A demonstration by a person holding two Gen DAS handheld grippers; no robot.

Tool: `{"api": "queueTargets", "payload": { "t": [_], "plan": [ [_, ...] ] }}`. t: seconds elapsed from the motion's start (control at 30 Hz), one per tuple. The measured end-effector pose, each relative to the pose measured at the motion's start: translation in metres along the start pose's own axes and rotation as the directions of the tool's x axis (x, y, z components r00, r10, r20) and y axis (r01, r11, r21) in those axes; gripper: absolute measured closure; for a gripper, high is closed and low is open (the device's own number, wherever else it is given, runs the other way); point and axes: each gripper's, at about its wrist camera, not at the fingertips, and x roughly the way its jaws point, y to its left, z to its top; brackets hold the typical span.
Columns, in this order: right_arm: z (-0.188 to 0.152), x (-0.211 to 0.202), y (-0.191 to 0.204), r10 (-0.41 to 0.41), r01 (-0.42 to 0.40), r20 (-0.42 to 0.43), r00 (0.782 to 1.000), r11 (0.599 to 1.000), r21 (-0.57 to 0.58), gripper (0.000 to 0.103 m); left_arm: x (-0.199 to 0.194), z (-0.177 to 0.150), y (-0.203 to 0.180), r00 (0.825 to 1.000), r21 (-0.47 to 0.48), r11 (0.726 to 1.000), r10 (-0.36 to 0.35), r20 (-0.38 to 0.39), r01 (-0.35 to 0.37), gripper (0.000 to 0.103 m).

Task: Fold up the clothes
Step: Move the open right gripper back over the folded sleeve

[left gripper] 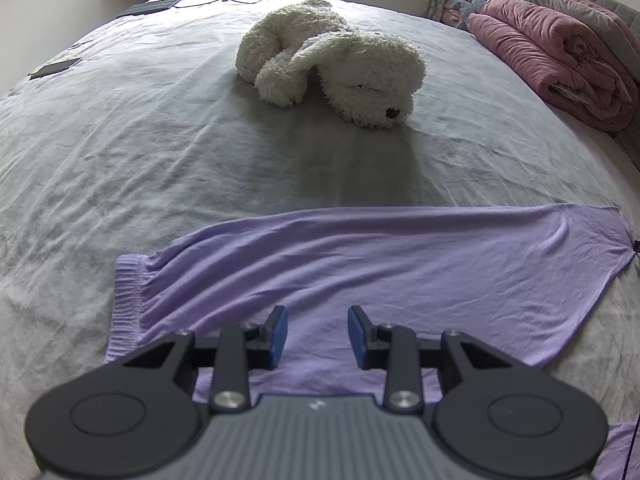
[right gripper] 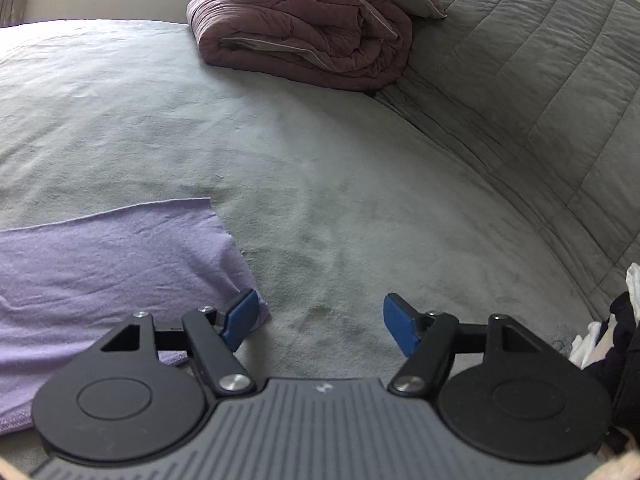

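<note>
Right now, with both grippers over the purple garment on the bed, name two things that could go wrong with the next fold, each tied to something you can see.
1. The right gripper stands open at the purple garment's corner, mostly over bare grey bedsheet; closing here may pinch sheet or miss the cloth.
2. The left gripper hangs open over wrinkled fabric near the ribbed waistband; grabbing there may fold the creases in.

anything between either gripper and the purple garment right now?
Nothing visible. The left gripper hangs open directly over the purple garment, with only fabric below its pads. The right gripper is open at the garment's corner, bare bedsheet between its pads. The plush dog lies well beyond.
</note>
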Motion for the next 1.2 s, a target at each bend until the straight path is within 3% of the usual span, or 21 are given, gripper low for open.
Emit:
{"api": "queueTargets", "payload": {
  "t": [0.07,0.27,0.5,0.6,0.73,0.83,1.03,1.1,1.2],
  "plan": [
    [-0.002,0.002,-0.005,-0.035,0.036,-0.022,0.999,0.998,0.044,0.033,0.0,0.0,0.0,1.0,-0.001,1.0,-0.001,0.001,0.001,0.069],
    [-0.021,-0.013,-0.016,-0.017,0.019,-0.019,1.0,0.993,0.112,0.033,-0.001,0.0,0.001,1.0,-0.003,1.0,-0.006,0.003,0.006,0.068],
    [-0.042,-0.049,-0.034,0.114,-0.106,-0.04,0.993,0.979,0.174,0.033,-0.001,0.001,0.005,1.0,-0.022,1.0,-0.013,0.0,0.013,0.068],
    [-0.052,-0.072,-0.042,0.207,-0.189,-0.061,0.976,0.955,0.227,0.033,0.0,0.002,0.013,1.0,-0.051,0.999,-0.016,-0.006,0.016,0.068],
    [-0.068,-0.102,-0.047,0.351,-0.311,-0.094,0.932,0.904,0.294,0.033,-0.002,0.002,0.022,1.0,-0.089,0.996,-0.018,-0.007,0.017,0.068],
    [-0.081,-0.13,-0.04,0.464,-0.406,-0.105,0.879,0.847,0.342,0.033,-0.002,-0.001,0.021,1.0,-0.09,0.996,-0.024,-0.01,0.023,0.068],
    [-0.101,-0.194,0.008,0.636,-0.605,-0.093,0.767,0.763,0.23,0.03,-0.004,-0.007,0.011,0.999,-0.055,0.998,-0.031,-0.017,0.03,0.068],
    [-0.105,-0.206,0.019,0.658,-0.641,-0.071,0.749,0.748,0.173,0.03,-0.004,-0.009,0.009,0.999,-0.045,0.999,-0.029,-0.02,0.029,0.068],
    [-0.115,-0.207,0.031,0.667,-0.659,-0.048,0.743,0.743,0.121,0.027,-0.005,-0.013,0.007,1.0,-0.028,0.999,-0.02,-0.021,0.019,0.068]
  ]
}}
